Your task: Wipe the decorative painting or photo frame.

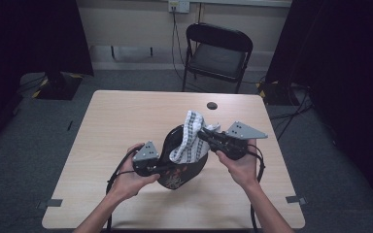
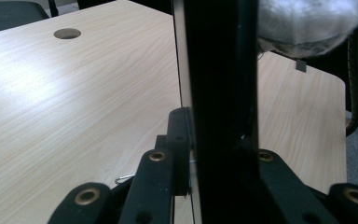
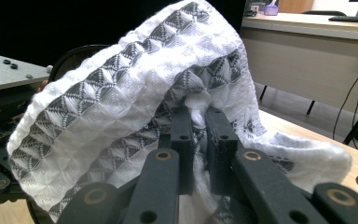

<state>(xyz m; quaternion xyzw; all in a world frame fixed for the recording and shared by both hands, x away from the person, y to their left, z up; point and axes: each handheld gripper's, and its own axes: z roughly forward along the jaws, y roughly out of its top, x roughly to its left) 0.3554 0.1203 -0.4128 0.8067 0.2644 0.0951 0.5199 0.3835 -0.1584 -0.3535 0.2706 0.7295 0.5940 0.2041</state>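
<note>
Left claw clamped on black bag rim at 9 o'clock; right claw pinching towel. Risk: thin rim slips, bag tips, towel snags mouth.

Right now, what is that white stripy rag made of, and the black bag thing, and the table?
The rag looks like soft woven cotton: a raised waffle pattern with grey bands. The black bag seems to be matte fabric or thin synthetic, since its rim holds an open shape; I can't be sure. The table shows pale wood grain, probably smooth laminate.
</note>
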